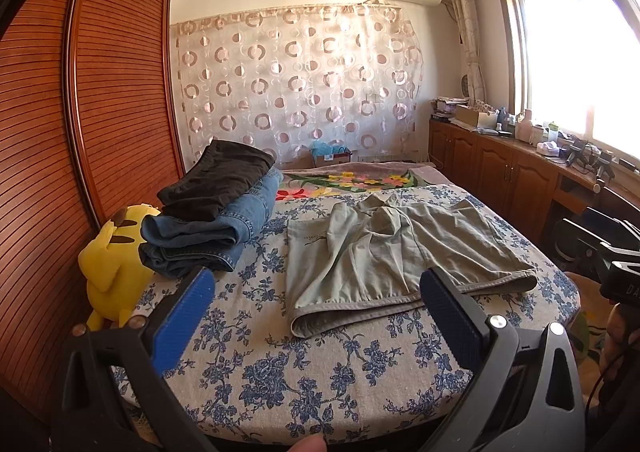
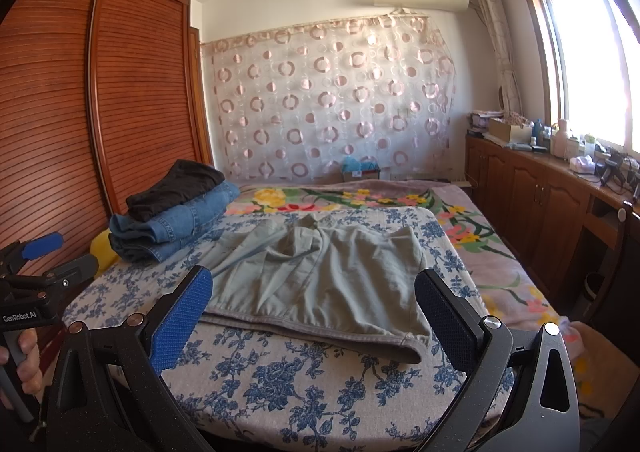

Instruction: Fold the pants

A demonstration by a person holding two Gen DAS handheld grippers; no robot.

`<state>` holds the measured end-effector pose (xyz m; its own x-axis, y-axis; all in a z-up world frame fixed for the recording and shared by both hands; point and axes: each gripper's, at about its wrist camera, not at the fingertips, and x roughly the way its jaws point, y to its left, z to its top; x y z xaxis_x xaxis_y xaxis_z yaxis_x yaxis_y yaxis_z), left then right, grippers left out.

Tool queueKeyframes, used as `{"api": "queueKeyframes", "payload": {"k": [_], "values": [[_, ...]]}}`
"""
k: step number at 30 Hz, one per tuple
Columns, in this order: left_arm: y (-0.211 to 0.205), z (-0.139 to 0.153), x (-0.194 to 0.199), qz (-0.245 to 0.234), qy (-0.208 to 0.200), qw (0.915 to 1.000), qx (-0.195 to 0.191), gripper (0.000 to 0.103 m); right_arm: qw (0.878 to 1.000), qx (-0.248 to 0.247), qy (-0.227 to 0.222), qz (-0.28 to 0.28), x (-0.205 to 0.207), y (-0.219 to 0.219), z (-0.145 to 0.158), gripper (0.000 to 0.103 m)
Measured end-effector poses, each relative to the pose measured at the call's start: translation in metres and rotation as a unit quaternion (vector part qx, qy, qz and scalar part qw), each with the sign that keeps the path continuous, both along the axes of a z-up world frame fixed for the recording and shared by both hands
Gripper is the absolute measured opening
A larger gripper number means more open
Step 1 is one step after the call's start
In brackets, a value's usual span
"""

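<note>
Left wrist view
Left hand-held gripper (image 1: 316,306): we see its blue-padded fingers (image 1: 182,318) spread wide with nothing between them, low over the near end of the bed.
Bed (image 1: 320,380): we see a blue floral sheet covering its near end, with a bright flowered blanket (image 1: 352,180) further back.
Pants (image 1: 400,252): we see a grey-green pair lying flat and rumpled on the sheet, hems towards us, just beyond the fingertips.
Folded stack (image 1: 216,220): we see blue jeans with a dark garment on top, left of the pants and apart from them.
Yellow plush toy (image 1: 112,260): we see it at the bed's left edge, beside the stack and against the wooden wardrobe (image 1: 80,92).
Right hand-held gripper (image 1: 616,264): we see only part of it at the right edge; we cannot tell from here how its jaws stand.

Right wrist view
Right hand-held gripper (image 2: 314,304): we see it wide open and holding nothing, its fingertips either side of the pants' (image 2: 320,284) near hems, not touching them.
Left hand-held gripper (image 2: 40,252): we see it at the far left, gripped by a hand (image 2: 24,356).
Folded stack (image 2: 176,208): we see it behind and left of the pants.
</note>
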<state>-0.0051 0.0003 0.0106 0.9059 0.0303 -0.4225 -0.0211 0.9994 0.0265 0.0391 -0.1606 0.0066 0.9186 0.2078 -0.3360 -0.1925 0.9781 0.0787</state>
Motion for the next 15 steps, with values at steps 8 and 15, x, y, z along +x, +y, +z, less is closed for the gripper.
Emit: {"api": "queueKeyframes", "payload": {"k": [8, 15], "values": [[-0.001, -0.006, 0.003, 0.002, 0.008, 1.0000, 0.004, 0.103, 1.000, 0.000, 0.002, 0.000, 0.001, 0.000, -0.001, 0.103], [0.004, -0.025, 0.014, -0.002, 0.028, 0.9996, 0.003, 0.103, 1.000, -0.004, 0.009, -0.002, -0.002, 0.005, -0.010, 0.103]]}}
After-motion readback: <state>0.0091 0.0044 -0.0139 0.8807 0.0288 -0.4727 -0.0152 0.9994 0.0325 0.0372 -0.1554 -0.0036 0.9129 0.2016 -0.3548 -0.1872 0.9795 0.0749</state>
